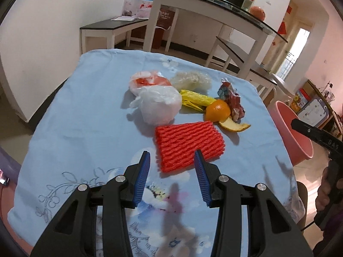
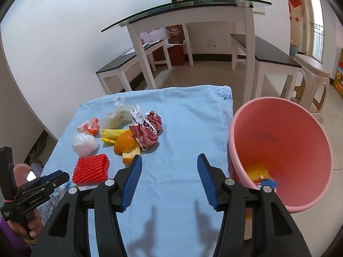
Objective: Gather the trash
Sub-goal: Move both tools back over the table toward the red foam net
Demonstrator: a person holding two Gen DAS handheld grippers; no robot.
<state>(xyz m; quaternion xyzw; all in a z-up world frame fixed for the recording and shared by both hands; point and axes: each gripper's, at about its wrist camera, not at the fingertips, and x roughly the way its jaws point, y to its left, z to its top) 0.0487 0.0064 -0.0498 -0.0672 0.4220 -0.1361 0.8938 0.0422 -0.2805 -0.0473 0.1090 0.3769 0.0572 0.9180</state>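
A trash pile lies on the blue floral cloth (image 1: 85,107): a red foam net (image 1: 188,143), a white plastic bag (image 1: 159,105), an orange-and-white bag (image 1: 148,80), clear crumpled plastic (image 1: 193,79), a yellow wrapper (image 1: 196,100), orange peel (image 1: 218,110) and a crumpled foil wrapper (image 1: 232,98). My left gripper (image 1: 172,156) hovers open just short of the red net's near edge, its pads not touching it. My right gripper (image 2: 169,158) is open and empty over bare cloth, between the orange peel (image 2: 126,143) and the pink bucket (image 2: 278,132).
The pink bucket stands off the table's right edge, with a yellow foam net (image 2: 257,171) and a blue scrap at its bottom. A glass-topped white table (image 2: 193,6), two dark-topped benches (image 2: 274,53) and a plastic stool (image 2: 310,72) stand on the tiled floor behind.
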